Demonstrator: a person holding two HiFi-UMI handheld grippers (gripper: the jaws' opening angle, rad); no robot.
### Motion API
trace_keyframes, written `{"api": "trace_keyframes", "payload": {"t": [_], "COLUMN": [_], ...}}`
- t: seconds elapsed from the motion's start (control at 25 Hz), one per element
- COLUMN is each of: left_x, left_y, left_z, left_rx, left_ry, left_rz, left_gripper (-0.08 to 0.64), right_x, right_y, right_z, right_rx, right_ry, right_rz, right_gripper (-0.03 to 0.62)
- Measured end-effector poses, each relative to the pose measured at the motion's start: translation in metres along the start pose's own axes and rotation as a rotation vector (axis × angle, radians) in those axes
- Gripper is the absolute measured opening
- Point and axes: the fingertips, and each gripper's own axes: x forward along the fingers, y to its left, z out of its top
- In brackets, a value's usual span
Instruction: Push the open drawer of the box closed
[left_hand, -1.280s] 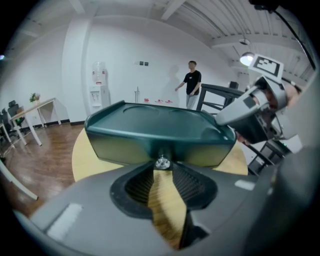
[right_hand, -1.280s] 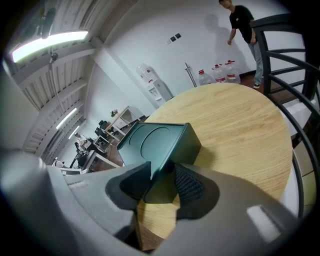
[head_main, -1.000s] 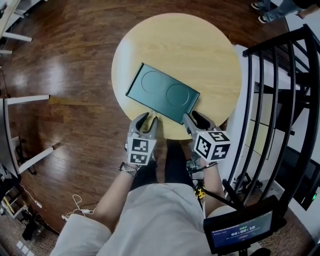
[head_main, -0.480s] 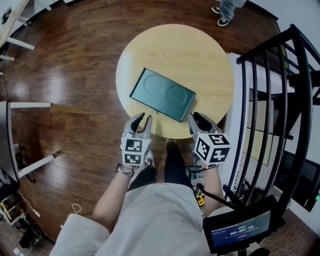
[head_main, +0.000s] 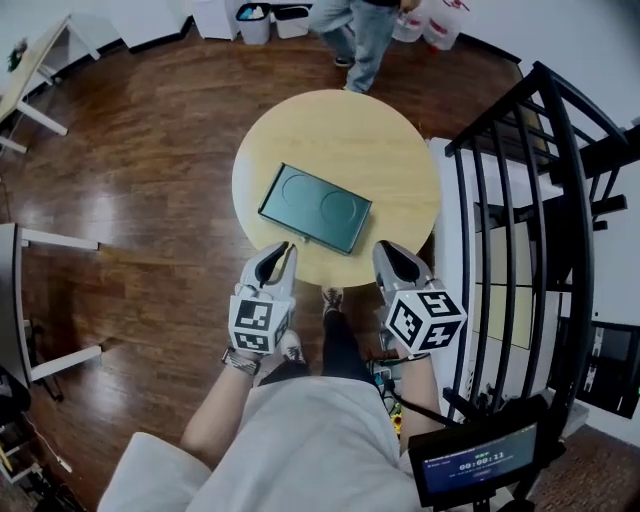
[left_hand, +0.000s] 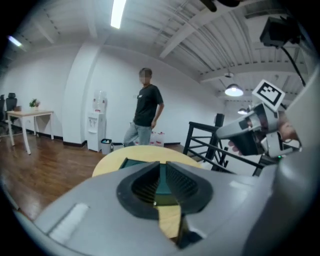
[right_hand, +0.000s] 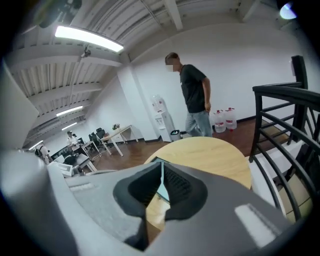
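On the round wooden table (head_main: 390, 140), head view: green box (head_main: 315, 208) lies flat, a little toward 7 o'clock of the tabletop's centre, long axis running 10 to 4 o'clock. Two circles are pressed into its lid. From above its outline reads as one plain rectangle; whether the drawer front sits flush cannot be told.

Left gripper (head_main: 279, 256) sits over the table rim at 7 o'clock, tips pointing toward 12, near the box's near long edge and clear of it. Its jaws have just been closing; they stand a narrow slit apart with nothing between them, only box and tabletop showing beyond.

Right gripper (head_main: 393, 258) sits at the rim at 5 o'clock, just off the box's right-hand corner, not touching. Its jaws have also just been closing; the pads are pressed all but together, only a hairline between them, and they are empty.

Surroundings: a person (head_main: 360, 30) stands on the dark wood floor (head_main: 150, 150) at 12 o'clock beyond the table. Black railing (head_main: 520, 200) at 3 o'clock. Small screen (head_main: 478, 462) at 5 o'clock, low in view.
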Motion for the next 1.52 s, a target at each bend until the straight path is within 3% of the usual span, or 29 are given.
{"api": "trace_keyframes", "payload": {"t": [0.36,0.56,0.76,0.96,1.08,1.28,1.52], "left_x": [-0.034,-0.092,-0.112,-0.128,-0.129,-0.125,-0.111], "left_y": [-0.01,-0.014,-0.025,-0.036,-0.052,-0.066,-0.077], "left_z": [0.082,0.092,0.112,0.138,0.148,0.157,0.167], "left_rx": [0.09,0.118,0.143,0.255,0.319,0.209,0.204], "left_ry": [-0.161,-0.181,-0.211,-0.243,-0.272,-0.294,-0.316], "left_rz": [-0.039,-0.065,-0.078,-0.058,-0.075,-0.106,-0.095], "left_gripper": [0.008,0.008,0.008,0.008,0.008,0.008,0.008], "right_x": [-0.052,-0.1,-0.136,-0.146,-0.146,-0.147,-0.149], "right_y": [0.038,0.094,0.109,0.112,0.107,0.104,0.087], "right_z": [0.044,0.055,0.074,0.081,0.089,0.11,0.12], "right_rx": [-0.175,-0.185,-0.264,-0.294,-0.265,-0.231,-0.264], "right_ry": [-0.15,-0.246,-0.341,-0.378,-0.379,-0.408,-0.409], "right_rz": [-0.046,-0.049,-0.071,-0.059,-0.025,0.04,0.031], "right_gripper": [0.004,0.003,0.003,0.003,0.003,0.003,0.003]}}
